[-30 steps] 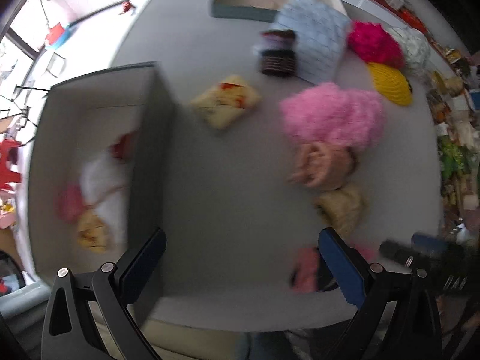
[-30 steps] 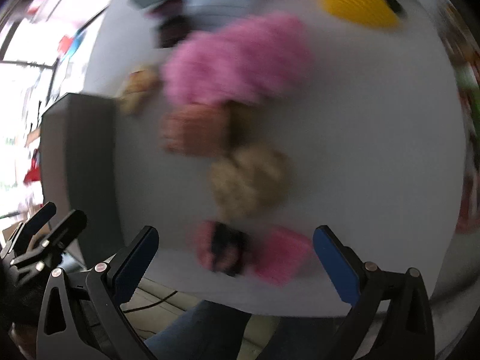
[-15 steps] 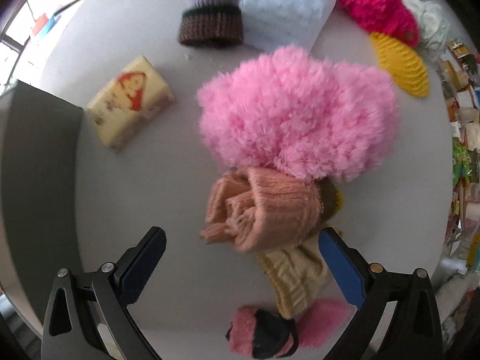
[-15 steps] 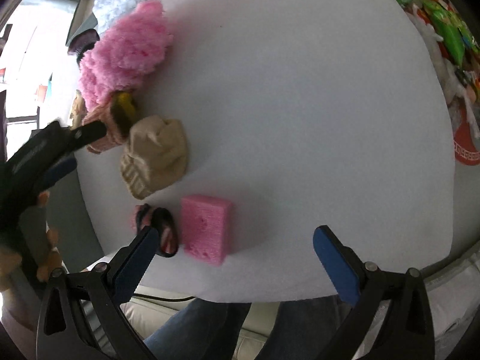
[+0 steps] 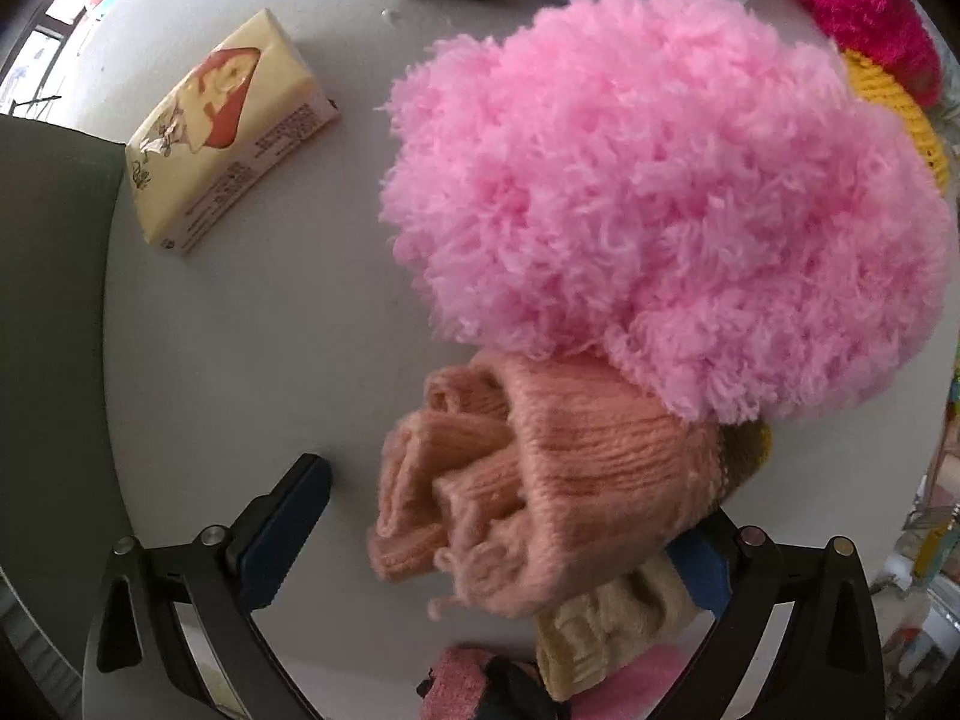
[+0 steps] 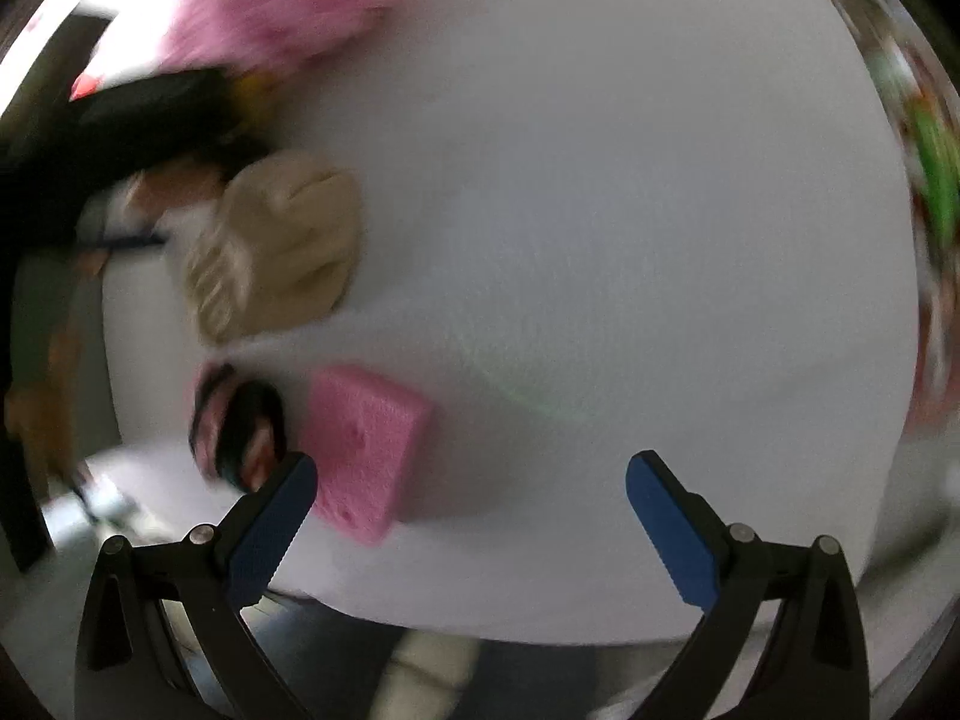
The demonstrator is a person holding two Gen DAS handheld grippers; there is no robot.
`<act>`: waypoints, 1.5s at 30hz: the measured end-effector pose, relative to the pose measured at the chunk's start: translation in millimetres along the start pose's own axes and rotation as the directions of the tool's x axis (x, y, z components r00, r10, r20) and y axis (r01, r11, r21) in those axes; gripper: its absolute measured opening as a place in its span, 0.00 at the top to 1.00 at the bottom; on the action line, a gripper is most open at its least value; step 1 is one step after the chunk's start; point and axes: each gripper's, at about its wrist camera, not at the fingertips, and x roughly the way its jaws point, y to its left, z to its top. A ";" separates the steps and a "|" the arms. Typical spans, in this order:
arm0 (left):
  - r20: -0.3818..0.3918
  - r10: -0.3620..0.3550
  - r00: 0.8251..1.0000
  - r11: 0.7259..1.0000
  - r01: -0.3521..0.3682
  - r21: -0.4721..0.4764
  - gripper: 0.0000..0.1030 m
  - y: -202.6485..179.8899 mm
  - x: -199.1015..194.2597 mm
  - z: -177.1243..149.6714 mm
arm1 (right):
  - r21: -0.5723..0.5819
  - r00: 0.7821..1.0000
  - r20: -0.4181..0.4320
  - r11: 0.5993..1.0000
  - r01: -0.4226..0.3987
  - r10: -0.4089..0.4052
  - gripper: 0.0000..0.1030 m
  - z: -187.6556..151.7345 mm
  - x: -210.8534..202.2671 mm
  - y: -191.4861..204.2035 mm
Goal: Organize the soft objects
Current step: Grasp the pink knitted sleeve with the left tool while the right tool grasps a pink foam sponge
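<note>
Tissue pack (image 5: pixel 225 135) print unreadable, left gripper (image 5: pixel 498 531) straddling peach sock (image 5: pixel 540 498)

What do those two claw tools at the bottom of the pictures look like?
Both look alike. The left gripper and the right gripper each have two black, angular, skeleton-like arms with triangular cut-outs and small silver bolts. Each arm ends in a flat blue pad with a finely ribbed face.

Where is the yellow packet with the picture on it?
In the left wrist view, the yellow packet lies on the white table, upper left, between the grey box and the fluffy pink thing.
</note>
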 end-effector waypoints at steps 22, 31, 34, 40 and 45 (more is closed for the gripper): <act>0.123 -0.018 0.992 0.988 -0.001 0.156 0.48 9.8 -25.3 -40.0 | -0.554 0.977 0.035 0.810 0.193 -0.209 0.26 2.1 38.9 92.3; 0.153 -0.035 0.988 0.981 0.004 0.195 0.48 51.4 -50.7 -85.6 | -0.207 0.993 -0.025 0.973 0.104 -0.112 0.26 -15.0 7.4 25.5; 0.152 -0.039 0.988 0.981 0.009 0.192 0.48 74.5 -53.5 -113.9 | -0.096 0.998 -0.019 0.993 0.064 -0.066 0.26 -16.1 -4.5 11.6; 0.163 -0.040 0.986 0.980 0.007 0.199 0.48 85.2 -63.7 -130.7 | -0.007 0.999 0.010 0.999 0.035 -0.035 0.26 -18.2 -28.2 5.4; 0.195 -0.051 0.980 0.976 0.007 0.220 0.48 93.7 -84.0 -130.4 | -0.007 0.999 0.032 0.999 0.040 -0.040 0.26 -11.4 -39.8 3.9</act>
